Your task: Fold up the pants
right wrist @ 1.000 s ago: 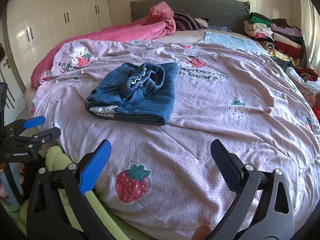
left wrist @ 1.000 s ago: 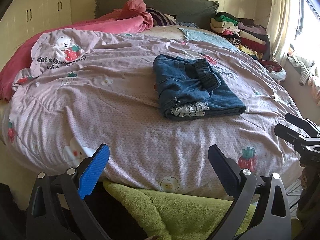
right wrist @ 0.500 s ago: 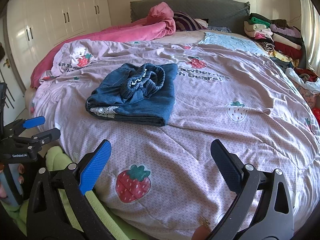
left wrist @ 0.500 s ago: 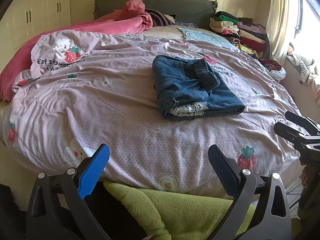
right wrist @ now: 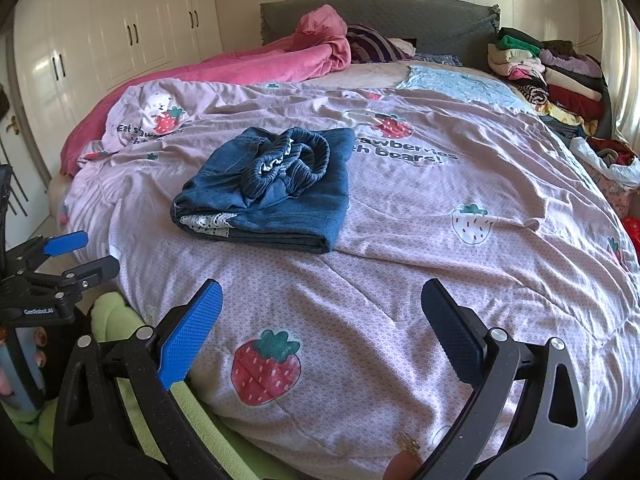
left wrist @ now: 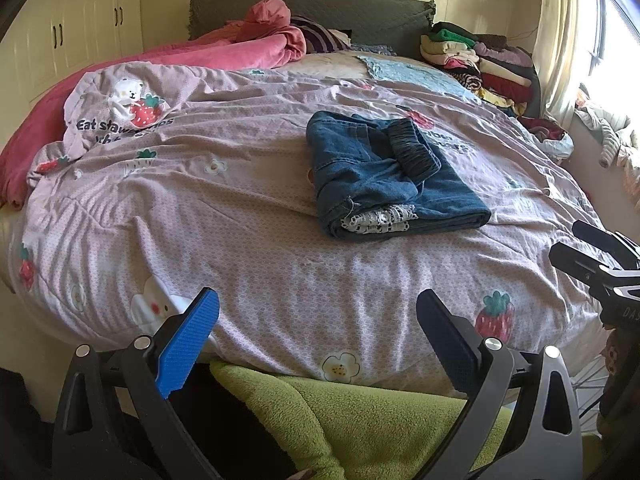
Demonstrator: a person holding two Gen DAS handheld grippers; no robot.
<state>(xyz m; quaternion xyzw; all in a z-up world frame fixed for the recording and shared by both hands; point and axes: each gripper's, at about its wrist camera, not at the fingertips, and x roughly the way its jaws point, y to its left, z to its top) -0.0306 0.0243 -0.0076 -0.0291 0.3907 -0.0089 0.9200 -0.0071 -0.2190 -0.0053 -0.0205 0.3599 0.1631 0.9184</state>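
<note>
Blue denim pants (left wrist: 384, 176) lie folded into a compact rectangle on the pink strawberry-print quilt (left wrist: 240, 208), with the elastic waistband on top and white lace showing at the near edge. They also show in the right wrist view (right wrist: 276, 192). My left gripper (left wrist: 318, 332) is open and empty, held back at the bed's near edge, well short of the pants. My right gripper (right wrist: 320, 320) is open and empty over the quilt's front edge, to the right of the pants. Each gripper shows in the other's view: the right gripper (left wrist: 592, 256) and the left gripper (right wrist: 76, 256).
A pink blanket (left wrist: 224, 56) is bunched by the grey headboard (left wrist: 360, 8). A pile of folded clothes (left wrist: 480, 60) sits at the bed's far right corner. A green fleece (left wrist: 360, 420) lies below the bed's front edge. White wardrobes (right wrist: 120, 32) stand to the left.
Both grippers stay open and almost still. The views shift very slightly; the pants have not moved.
</note>
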